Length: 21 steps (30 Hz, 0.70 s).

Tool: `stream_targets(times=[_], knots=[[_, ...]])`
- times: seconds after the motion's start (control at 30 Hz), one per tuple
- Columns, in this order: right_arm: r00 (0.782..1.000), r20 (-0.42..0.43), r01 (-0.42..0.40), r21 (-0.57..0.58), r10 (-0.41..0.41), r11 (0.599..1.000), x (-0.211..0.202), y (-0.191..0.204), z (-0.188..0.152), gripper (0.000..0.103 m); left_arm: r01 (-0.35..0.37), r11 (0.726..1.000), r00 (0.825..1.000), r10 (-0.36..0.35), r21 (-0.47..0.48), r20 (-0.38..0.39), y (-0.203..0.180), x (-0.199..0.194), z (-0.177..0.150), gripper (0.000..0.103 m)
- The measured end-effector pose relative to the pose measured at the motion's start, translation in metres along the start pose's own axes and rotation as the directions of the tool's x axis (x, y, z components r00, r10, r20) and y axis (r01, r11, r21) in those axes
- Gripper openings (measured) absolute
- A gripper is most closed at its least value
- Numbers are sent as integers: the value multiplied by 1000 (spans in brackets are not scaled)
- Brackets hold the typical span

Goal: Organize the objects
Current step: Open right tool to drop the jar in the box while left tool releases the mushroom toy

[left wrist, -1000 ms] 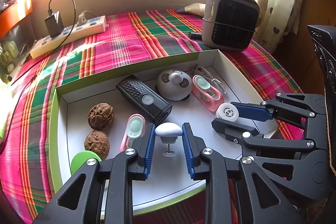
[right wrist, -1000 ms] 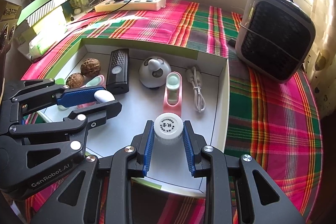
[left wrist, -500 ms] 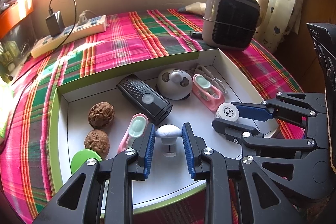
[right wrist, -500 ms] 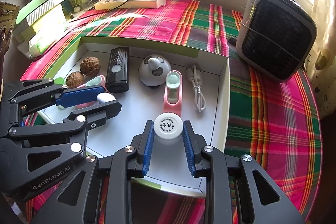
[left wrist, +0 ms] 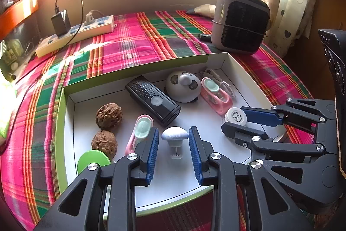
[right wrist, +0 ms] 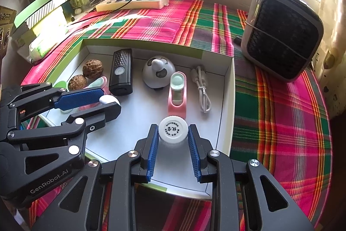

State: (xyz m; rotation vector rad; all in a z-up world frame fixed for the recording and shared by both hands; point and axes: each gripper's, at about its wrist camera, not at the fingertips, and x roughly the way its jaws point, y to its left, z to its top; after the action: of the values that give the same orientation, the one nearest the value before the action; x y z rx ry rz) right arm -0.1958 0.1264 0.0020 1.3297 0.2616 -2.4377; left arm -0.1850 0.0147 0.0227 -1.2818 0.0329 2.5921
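Left claw [left wrist: 174, 145] just opening, white knob [left wrist: 174, 133] upright, loose between; right claw [right wrist: 173, 140] clamps round bottle [right wrist: 172, 129], upright.

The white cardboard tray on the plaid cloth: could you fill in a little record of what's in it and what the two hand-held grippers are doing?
container: white cardboard tray, green rim
left hand-held gripper: jaws just opening, white mushroom-shaped knob stands free between them
right hand-held gripper: shut on round white bottle cap
also inside: two brown walnuts, black rectangular doorbell, white coiled cable
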Motion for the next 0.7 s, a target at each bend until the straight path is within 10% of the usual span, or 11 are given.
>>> stream_targets(times=[0.7], knots=[[999, 47, -5, 81, 2, 997, -18, -2, -11, 39, -52, 998, 997, 54, -40, 47, -1, -25, -11, 29]])
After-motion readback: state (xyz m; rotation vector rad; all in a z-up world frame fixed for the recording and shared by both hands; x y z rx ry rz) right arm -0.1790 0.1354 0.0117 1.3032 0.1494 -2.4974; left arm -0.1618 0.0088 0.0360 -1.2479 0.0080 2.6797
